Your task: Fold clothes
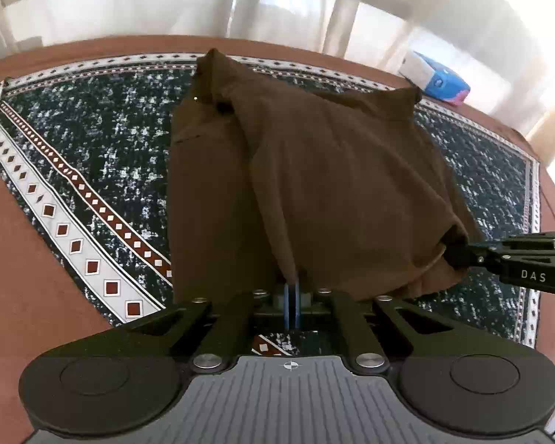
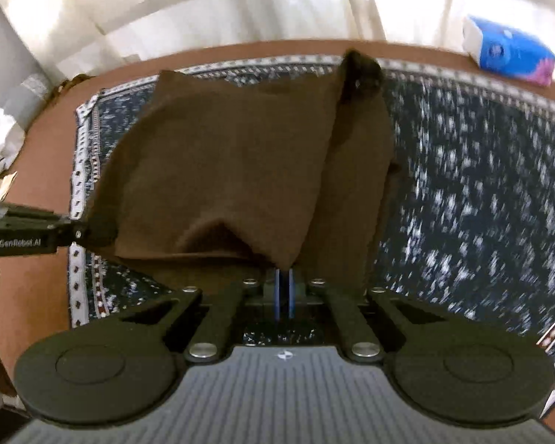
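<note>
Brown soft-knit garment (image 1: 314, 185) is lying on a dark speckled patterned cloth (image 1: 103, 155) that is covering a reddish-brown table (image 1: 22, 281), with one half being lifted off the surface. Starting at nine o'clock, the left gripper (image 1: 291, 288) is pinching a lower edge of the fabric, its blue pads pressed nearly together on the cloth. Moving toward three o'clock, the right gripper (image 2: 284, 277) is doing the same at the neighbouring corner, jaws closed tight on the hem. Between them the raised layer is hanging in a sagging tent. At one o'clock a blue-and-white tissue pack (image 2: 510, 50) is sitting well apart. Judging by this, a fold is underway; the next move is probably calling for both claws travelling together across the garment, keeping the edge taut and level.
</note>
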Motion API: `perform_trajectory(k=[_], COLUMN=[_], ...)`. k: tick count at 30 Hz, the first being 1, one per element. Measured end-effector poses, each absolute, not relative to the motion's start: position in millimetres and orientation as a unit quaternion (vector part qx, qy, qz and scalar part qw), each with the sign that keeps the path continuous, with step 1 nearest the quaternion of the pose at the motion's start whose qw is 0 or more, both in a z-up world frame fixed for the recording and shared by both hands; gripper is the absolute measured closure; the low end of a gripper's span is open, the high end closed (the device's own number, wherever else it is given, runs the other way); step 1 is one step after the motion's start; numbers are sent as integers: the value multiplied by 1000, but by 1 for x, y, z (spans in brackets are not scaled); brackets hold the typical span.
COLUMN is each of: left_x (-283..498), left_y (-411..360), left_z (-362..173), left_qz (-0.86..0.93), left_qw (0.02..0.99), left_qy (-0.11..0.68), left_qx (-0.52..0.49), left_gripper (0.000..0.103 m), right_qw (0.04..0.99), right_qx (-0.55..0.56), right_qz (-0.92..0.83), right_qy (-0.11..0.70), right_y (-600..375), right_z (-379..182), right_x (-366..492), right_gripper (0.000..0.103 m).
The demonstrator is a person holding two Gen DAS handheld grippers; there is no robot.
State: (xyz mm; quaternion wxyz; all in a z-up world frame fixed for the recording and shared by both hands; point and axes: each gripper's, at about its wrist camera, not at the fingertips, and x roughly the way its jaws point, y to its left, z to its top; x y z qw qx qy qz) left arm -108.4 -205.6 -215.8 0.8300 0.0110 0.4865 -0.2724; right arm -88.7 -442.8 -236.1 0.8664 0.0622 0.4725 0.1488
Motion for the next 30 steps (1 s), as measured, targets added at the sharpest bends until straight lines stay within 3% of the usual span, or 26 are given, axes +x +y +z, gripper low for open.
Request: perform_trajectory(k=[8,10,11,12,14,17,20,22,30], left_x=[-114,-118,-121,-124,-131,-129,-102,-76,-1], left_y=[-199,-193,-187,-181,-166,-140,-127,-129,-152], left_z=[-219,-218,-217,-217,-212,-196,-181,-177,-213], left_qz=[-271,-269,-268,-256,-242,-228,-210,-211,-241], left_qw=[838,835,834,834,838,844,851,849,812], left_qy=[474,480,482,488,489,484,469,462,505], left_qx=[11,6,6,13,13,-36,-113,-147,-168], left_gripper=[96,70,66,53,49,47,38,29,25], right_qw=[871,868,866,865,865,877,884,878,840], right_qx=[59,59,60,61,61,69,113,165,288], right_qz=[153,155,157,155,145,135,133,123,82], right_qy=[464,467,470,473,477,456,435,433,452], right_y=[-443,-445,-447,-449,-457,-472,-483,-482,-497], right_z=[-237,-234,-233,-230,-224,-205,-191,-190,-223], right_x=[-92,-95,-97,-99,-104,-108,-94,-72,-6], right_gripper=[99,97,94,89,57,47,32,27,27])
